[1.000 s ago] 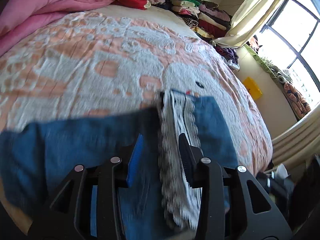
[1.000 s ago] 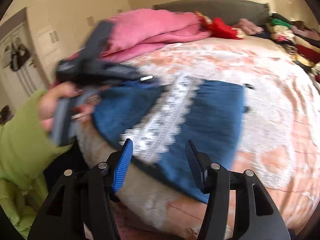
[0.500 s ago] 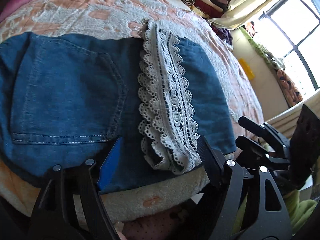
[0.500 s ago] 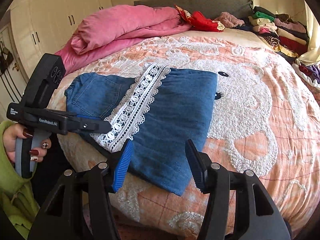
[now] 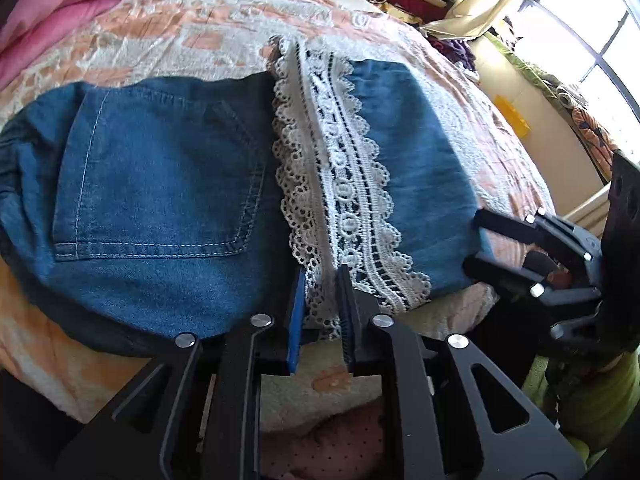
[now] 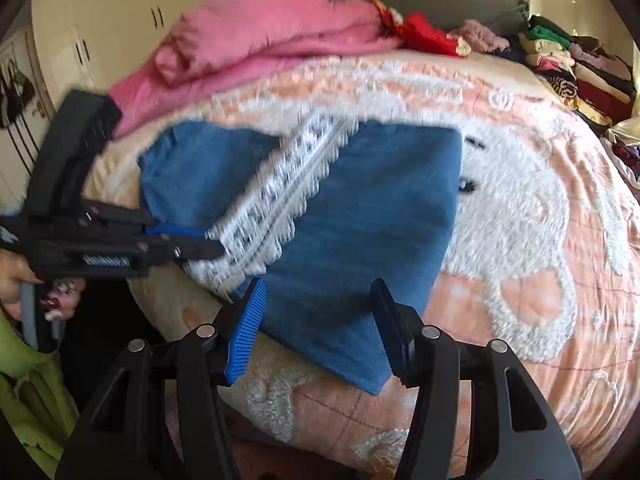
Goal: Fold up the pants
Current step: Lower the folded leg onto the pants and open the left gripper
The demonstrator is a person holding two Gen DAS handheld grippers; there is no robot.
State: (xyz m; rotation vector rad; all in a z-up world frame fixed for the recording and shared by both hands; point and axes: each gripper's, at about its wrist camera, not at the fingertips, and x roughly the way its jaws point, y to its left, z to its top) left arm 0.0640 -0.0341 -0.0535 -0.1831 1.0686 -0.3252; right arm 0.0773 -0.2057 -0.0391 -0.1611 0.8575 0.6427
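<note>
Blue denim pants with a white lace hem lie folded across the near edge of the bed. My left gripper is shut on the near end of the lace hem. In the right wrist view the pants and lace lie ahead, and the left gripper pinches the lace from the left. My right gripper is open, its fingers either side of the pants' near blue corner. It also shows at the right in the left wrist view.
The bed has a peach and white textured cover. A pink duvet lies at the head. Piles of folded clothes line the far right side. A window and curtain are to the right. Cupboards stand behind left.
My left gripper has closed from wide open onto the lace hem. My right gripper has moved forward toward the pants' near corner, staying open.
</note>
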